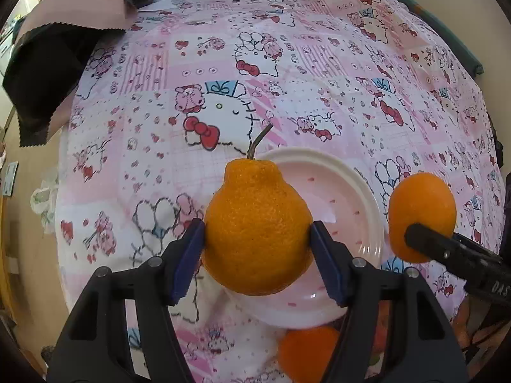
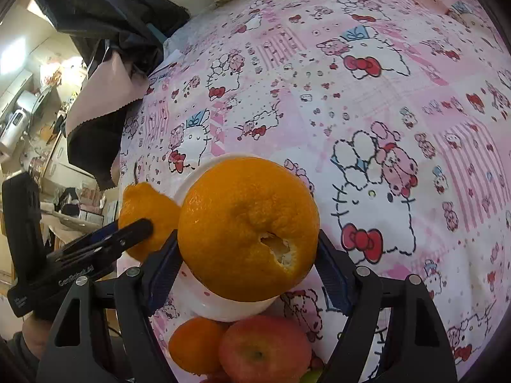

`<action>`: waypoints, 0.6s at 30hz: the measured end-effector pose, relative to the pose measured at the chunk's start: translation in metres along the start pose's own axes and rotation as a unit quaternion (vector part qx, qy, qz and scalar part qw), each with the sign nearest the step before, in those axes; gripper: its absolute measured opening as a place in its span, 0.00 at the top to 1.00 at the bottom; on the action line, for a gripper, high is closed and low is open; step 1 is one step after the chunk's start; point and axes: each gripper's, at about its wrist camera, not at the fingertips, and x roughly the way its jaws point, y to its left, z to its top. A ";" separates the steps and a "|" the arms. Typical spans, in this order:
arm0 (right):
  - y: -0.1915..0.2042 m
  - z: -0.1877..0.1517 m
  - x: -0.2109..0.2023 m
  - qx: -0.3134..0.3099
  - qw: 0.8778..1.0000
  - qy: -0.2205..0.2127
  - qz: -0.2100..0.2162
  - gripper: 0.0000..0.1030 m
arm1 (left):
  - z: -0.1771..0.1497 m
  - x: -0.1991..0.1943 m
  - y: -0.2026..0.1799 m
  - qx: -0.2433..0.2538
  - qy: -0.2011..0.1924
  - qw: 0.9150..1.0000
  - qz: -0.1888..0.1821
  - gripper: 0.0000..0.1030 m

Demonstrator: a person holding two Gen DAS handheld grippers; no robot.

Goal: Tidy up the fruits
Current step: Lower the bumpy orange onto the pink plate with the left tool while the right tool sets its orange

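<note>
In your left wrist view, your left hand-held gripper (image 1: 257, 252) is clamped on a knobby-topped orange (image 1: 257, 226) with a curved stem, its blue pads pressing the fruit on both sides. Just beyond and under that fruit sits a pale pink plate (image 1: 357, 191) on the pink cartoon-print cloth (image 1: 319, 95). To the right of your jaws, the right hand-held gripper (image 1: 424, 239) reaches in from the edge with a rounder orange (image 1: 421, 204) in its grip, just past the plate's rim. Below your right finger, close to the camera, another small orange (image 1: 306, 351) lies on the cloth. A dark bag with a pinked edge (image 1: 48, 73) hangs far off to the upper left. In your right wrist view, your right hand-held gripper (image 2: 247, 255) holds the round orange (image 2: 247, 226) between both pads, with a torn patch of peel facing the camera. The white plate (image 2: 204, 300) shows beneath and behind it. To the left, the other gripper (image 2: 137, 226) carries the knobby orange (image 2: 143, 210). Below your jaws, near the camera, a small orange (image 2: 194, 344) touches a red apple (image 2: 265, 348).
</note>
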 end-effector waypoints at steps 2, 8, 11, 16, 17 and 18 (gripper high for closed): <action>0.004 0.002 0.005 -0.010 1.000 0.003 -0.010 0.21 | 0.005 0.006 -0.001 0.001 0.000 1.000 -0.001 0.39; 0.018 0.006 0.033 -0.055 0.998 0.024 -0.035 0.21 | 0.008 0.019 -0.004 0.011 0.012 1.000 -0.005 0.39; 0.027 0.005 0.049 -0.094 0.993 0.038 -0.052 0.21 | 0.008 0.028 0.003 0.000 0.023 1.000 -0.008 0.39; 0.030 0.007 0.071 -0.132 0.987 0.062 -0.073 0.21 | 0.015 0.030 0.003 0.005 0.021 1.000 -0.019 0.37; 0.029 0.007 0.075 -0.134 0.986 0.070 -0.066 0.20 | 0.016 0.031 0.002 0.009 0.021 0.999 -0.022 0.37; 0.030 0.005 0.078 -0.136 0.986 0.075 -0.060 0.20 | 0.016 0.029 0.002 0.009 0.014 1.000 -0.024 0.36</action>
